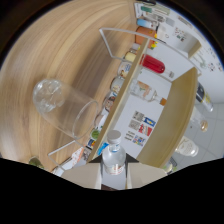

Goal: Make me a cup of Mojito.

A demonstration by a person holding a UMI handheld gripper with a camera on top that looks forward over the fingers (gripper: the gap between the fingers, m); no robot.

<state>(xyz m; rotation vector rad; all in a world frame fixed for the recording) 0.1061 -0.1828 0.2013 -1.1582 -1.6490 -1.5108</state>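
Gripper [114, 176]: two pale fingers [87, 176] are showing at the base of the view, and they appear to be pressing on either side of a small clear bottle [113, 159], though the contact points are lying partly in shadow. Its grey cap [114, 135] is pointing away from the camera, and the whole scene is sitting tilted.

Listing items left to right:
- Clear plastic cup [62, 106], lying at a slant over the wooden tabletop [60, 50], its ridged base towards the far left and its open mouth towards the bottle.
- Clear acrylic stand [120, 37], rising beyond the cup.
- Row of small jars and bottles [120, 82], running along the table's edge; labels are too small to read.
- Red bottle [152, 64], lying on a white surface [165, 85] beyond the table.
- Tan panel [177, 110], crossing the white surface farther right.
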